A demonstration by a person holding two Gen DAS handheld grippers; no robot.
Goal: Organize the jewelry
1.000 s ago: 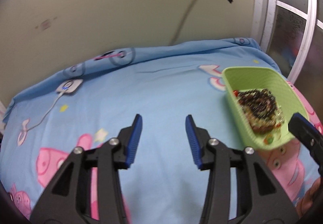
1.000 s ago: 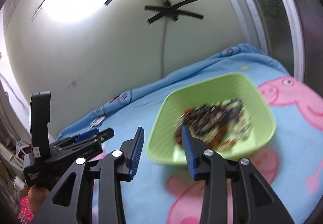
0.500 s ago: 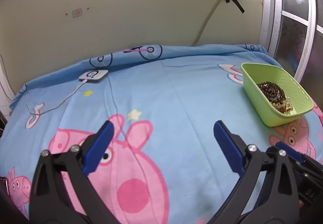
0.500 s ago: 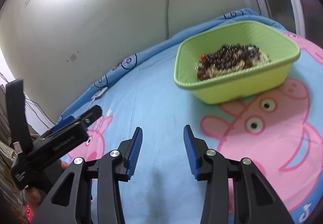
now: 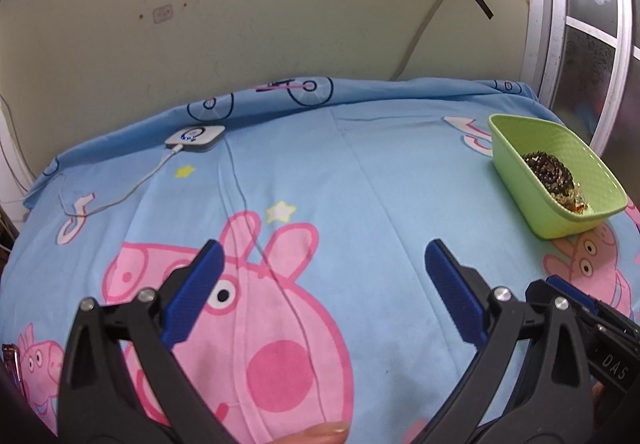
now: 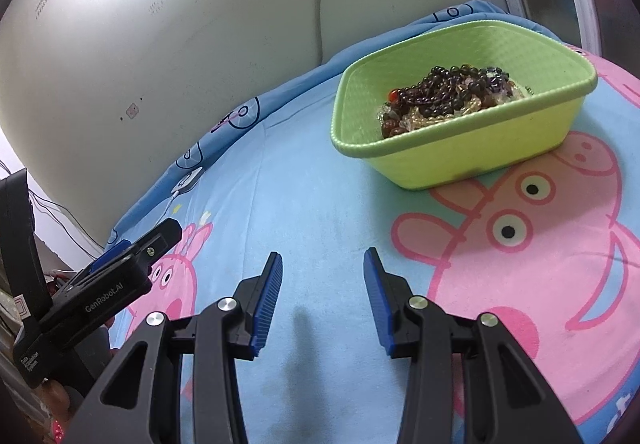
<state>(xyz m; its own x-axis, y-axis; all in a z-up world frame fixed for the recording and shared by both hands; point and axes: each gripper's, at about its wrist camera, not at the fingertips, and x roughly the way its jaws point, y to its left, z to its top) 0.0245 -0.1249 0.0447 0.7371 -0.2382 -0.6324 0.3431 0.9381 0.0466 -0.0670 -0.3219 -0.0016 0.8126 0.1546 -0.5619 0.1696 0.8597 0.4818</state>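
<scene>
A green plastic basket (image 6: 436, 159) sits on the blue cartoon bedsheet and holds a heap of dark and pale bead jewelry (image 6: 448, 91). In the left wrist view the basket (image 5: 516, 167) is at the far right with the beads (image 5: 550, 171) inside. My left gripper (image 5: 322, 284) is wide open and empty over the pink pig print. My right gripper (image 6: 322, 290) is open and empty, low over the sheet, in front of the basket and apart from it. The left gripper's body (image 6: 104, 284) shows at the left of the right wrist view.
A white charger puck (image 5: 196, 135) with a cable (image 5: 120, 199) lies near the sheet's far edge by the wall. A window frame (image 5: 556, 23) stands at the right behind the basket. A cable taped to the wall (image 5: 424, 19) runs down behind the bed.
My left gripper opened from a narrow gap to wide and pulled back from the basket. My right gripper dropped lower and backed away from the basket, its gap about the same.
</scene>
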